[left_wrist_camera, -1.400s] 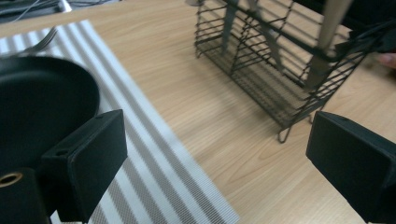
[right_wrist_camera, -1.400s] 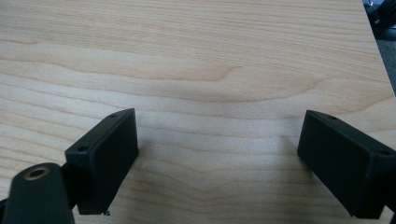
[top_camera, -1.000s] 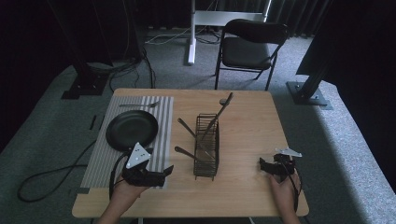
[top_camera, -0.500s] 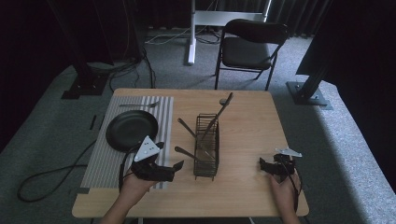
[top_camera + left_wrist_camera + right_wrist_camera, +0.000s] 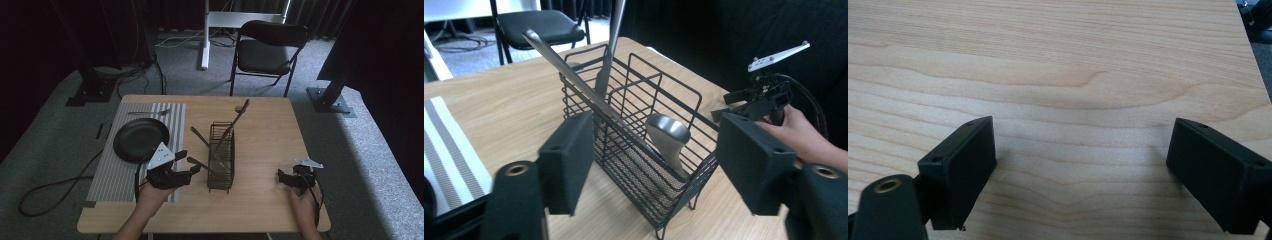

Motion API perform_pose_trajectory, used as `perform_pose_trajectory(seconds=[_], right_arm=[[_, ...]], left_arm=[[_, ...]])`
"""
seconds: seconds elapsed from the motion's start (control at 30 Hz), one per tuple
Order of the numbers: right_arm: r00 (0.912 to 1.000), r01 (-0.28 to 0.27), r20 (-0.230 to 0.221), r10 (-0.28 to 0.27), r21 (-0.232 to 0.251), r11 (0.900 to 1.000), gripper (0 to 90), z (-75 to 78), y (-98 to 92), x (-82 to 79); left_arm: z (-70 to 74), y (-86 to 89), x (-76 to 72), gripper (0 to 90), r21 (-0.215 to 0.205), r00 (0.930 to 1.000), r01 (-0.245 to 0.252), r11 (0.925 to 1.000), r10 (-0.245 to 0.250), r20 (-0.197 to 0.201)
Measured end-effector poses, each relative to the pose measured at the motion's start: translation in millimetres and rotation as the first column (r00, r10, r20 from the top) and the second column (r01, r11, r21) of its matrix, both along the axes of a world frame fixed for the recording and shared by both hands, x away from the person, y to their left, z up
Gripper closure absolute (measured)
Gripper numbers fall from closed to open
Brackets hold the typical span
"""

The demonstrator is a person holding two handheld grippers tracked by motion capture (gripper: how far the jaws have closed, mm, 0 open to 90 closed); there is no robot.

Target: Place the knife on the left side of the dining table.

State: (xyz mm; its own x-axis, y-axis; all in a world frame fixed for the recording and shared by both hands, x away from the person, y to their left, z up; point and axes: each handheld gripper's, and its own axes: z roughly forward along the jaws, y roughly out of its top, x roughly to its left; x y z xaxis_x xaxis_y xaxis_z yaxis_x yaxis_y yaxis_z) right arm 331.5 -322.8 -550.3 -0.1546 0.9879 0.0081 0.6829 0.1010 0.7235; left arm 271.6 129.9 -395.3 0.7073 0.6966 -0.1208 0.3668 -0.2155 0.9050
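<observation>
Utensils lean in the wire caddy (image 5: 221, 157) mid-surface, handles out for easy picking.
Left gripper (image 5: 186, 172), fingers apart and just closing on nothing yet, apparently lines up on the nearest handle (image 5: 667, 137); right gripper (image 5: 286, 177) rests aside, fingers wide apart.

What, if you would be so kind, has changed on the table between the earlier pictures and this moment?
The left tongs moved toward the wire basket and now face the utensil handle leaning out of it. Their jaws have just been closing, with nothing between them. The right tongs, the black plate, the striped mat and the basket's utensils stayed as they were.
</observation>
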Motion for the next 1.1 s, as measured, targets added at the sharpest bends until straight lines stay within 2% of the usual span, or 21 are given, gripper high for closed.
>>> perform_pose_trajectory(seconds=[0.13, 0.17, 0.2, 0.23, 0.3, 0.33, 0.37, 0.4, 0.43, 0.53, 0.57, 0.6, 0.7, 0.8, 0.83, 1.03, 1.1], right_arm=[[1.0000, 0.000, 0.000, 0.000, 0.000, 1.000, 11.5, 0.0, 0.0, 0.0], [1.0000, 0.000, 0.000, 0.000, 0.000, 1.000, 11.6, 0.0, 0.0, 0.0], [1.0000, 0.000, 0.000, 0.000, 0.000, 1.000, 11.6, 0.0, 0.0, 0.0], [1.0000, 0.000, 0.000, 0.000, 0.000, 1.000, 11.6, 0.0, 0.0, 0.0], [1.0000, 0.000, 0.000, 0.000, 0.000, 1.000, 11.6, 0.0, 0.0, 0.0], [1.0000, 0.000, 0.000, 0.000, 0.000, 1.000, 11.6, 0.0, 0.0, 0.0], [1.0000, 0.000, 0.000, 0.000, 0.000, 1.000, 11.6, 0.0, 0.0, 0.0], [1.0000, 0.000, 0.000, 0.000, 0.000, 1.000, 11.6, 0.0, 0.0, 0.0], [1.0000, 0.000, 0.000, 0.000, 0.000, 1.000, 11.6, 0.0, 0.0, 0.0], [1.0000, 0.000, 0.000, 0.000, 0.000, 1.000, 11.6, 0.0, 0.0, 0.0], [1.0000, 0.000, 0.000, 0.000, 0.000, 1.000, 11.6, 0.0, 0.0, 0.0], [1.0000, 0.000, 0.000, 0.000, 0.000, 1.000, 11.6, 0.0, 0.0, 0.0], [1.0000, 0.000, 0.000, 0.000, 0.000, 1.000, 11.6, 0.0, 0.0, 0.0], [1.0000, 0.000, 0.000, 0.000, 0.000, 1.000, 11.6, 0.0, 0.0, 0.0], [1.0000, 0.000, 0.000, 0.000, 0.000, 1.000, 11.6, 0.0, 0.0, 0.0], [1.0000, 0.000, 0.000, 0.000, 0.000, 1.000, 11.6, 0.0, 0.0, 0.0], [1.0000, 0.001, 0.000, -0.001, 0.000, 1.000, 11.6, 0.0, 0.0, 0.0]], left_arm=[[-1.2, 0.9, 1.1, 47.0, -0.018, 0.9999, -0.014, 0.9997, 0.014, -0.008], [-2.3, 1.9, 1.9, 47.0, -0.034, 0.9997, -0.017, 0.9993, 0.016, -0.019], [-2.8, 2.3, 1.9, 48.0, -0.030, 0.9996, -0.018, 0.9994, 0.017, -0.020], [-3.6, 2.1, 1.3, 53.8, -0.022, 0.9997, -0.023, 0.9995, 0.023, -0.012], [-4.2, 2.3, -0.7, 56.1, -0.016, 0.9997, -0.024, 0.9996, 0.024, 0.006], [-4.2, 2.3, -0.7, 62.0, -0.016, 0.9997, -0.024, 0.9996, 0.024, 0.006], [-4.1, 1.9, -1.8, 62.0, -0.002, 0.9989, -0.040, 0.9992, 0.040, 0.023], [-4.0, 2.0, -2.0, 66.1, 0.006, 0.9987, -0.042, 0.9991, 0.041, 0.031], [-3.9, 2.4, -0.9, 68.9, 0.000, 0.9991, -0.038, 0.9993, 0.038, 0.020], [-3.4, 3.5, 2.6, 68.0, -0.039, 0.9995, -0.028, 0.9989, 0.027, -0.014], [-3.2, 4.0, 4.3, 65.2, -0.061, 0.9995, -0.017, 0.9980, 0.015, -0.029], [-2.9, 4.1, 5.5, 63.4, -0.068, 0.9993, -0.025, 0.9974, 0.023, -0.030], [-2.2, 3.0, 7.7, 63.8, -0.068, 0.9990, -0.033, 0.9972, 0.030, -0.034], [-1.3, -0.1, 6.6, 69.2, -0.065, 0.9988, -0.043, 0.9969, 0.042, -0.027], [-1.2, -0.5, 6.6, 72.1, -0.067, 0.9989, -0.040, 0.9969, 0.038, -0.029], [2.0, -3.3, 5.5, 74.8, -0.097, 0.9994, -0.001, 0.9953, -0.002, -0.036], [4.4, -6.7, 4.6, 75.8, -0.092, 0.9996, 0.011, 0.9957, -0.013, -0.023]])
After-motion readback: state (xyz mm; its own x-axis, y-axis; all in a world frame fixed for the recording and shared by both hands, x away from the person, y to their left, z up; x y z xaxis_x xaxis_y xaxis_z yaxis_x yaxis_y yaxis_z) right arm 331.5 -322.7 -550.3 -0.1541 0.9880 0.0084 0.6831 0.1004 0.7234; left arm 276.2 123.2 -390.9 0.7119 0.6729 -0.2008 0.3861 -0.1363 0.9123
